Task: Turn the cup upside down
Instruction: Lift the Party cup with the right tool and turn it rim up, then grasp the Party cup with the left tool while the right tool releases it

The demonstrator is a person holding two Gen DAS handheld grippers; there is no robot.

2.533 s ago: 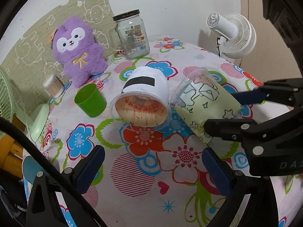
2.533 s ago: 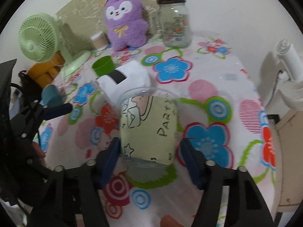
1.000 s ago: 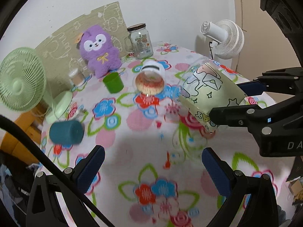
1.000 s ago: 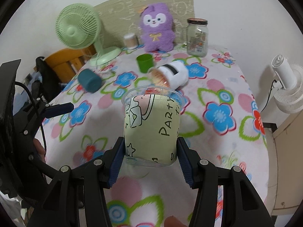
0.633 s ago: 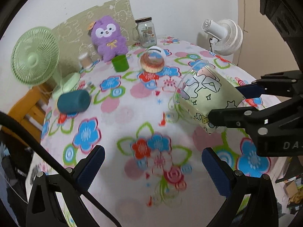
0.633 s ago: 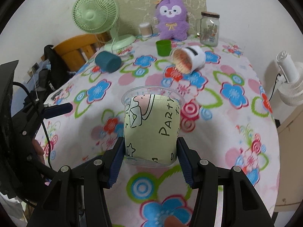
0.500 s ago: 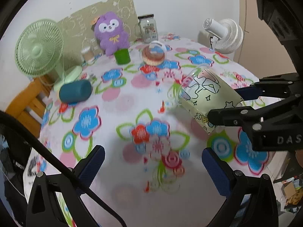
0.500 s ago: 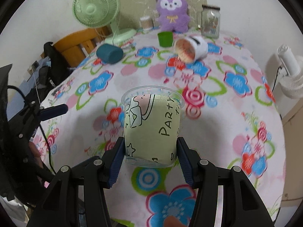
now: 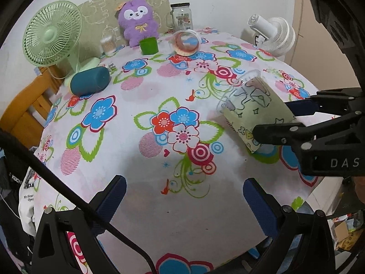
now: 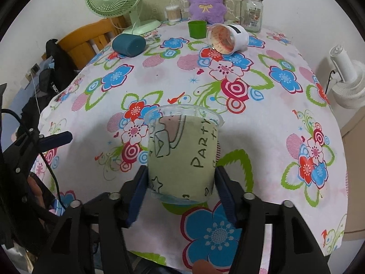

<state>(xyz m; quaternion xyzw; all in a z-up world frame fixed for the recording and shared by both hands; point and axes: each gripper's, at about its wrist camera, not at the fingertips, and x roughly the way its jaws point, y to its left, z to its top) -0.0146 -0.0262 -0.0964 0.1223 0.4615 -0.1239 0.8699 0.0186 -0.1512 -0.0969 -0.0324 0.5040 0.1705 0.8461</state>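
Above the floral tablecloth [image 10: 285, 118] we hold the clear party cup [image 10: 182, 150] pinched near its base in our right gripper [image 10: 181, 189], axis along the fingers, mouth tilted forward; our left gripper [image 9: 182, 202], spread empty, hangs farther off.

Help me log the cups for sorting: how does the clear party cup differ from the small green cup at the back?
The party cup is clear plastic with a pale printed sleeve; the green cup is solid, opaque green. The party cup is clamped near its base in the right tool, above the tablecloth; the green cup stands free on it. The party cup tilts mouth forward; the green cup sits upright. Both look empty and unlidded.
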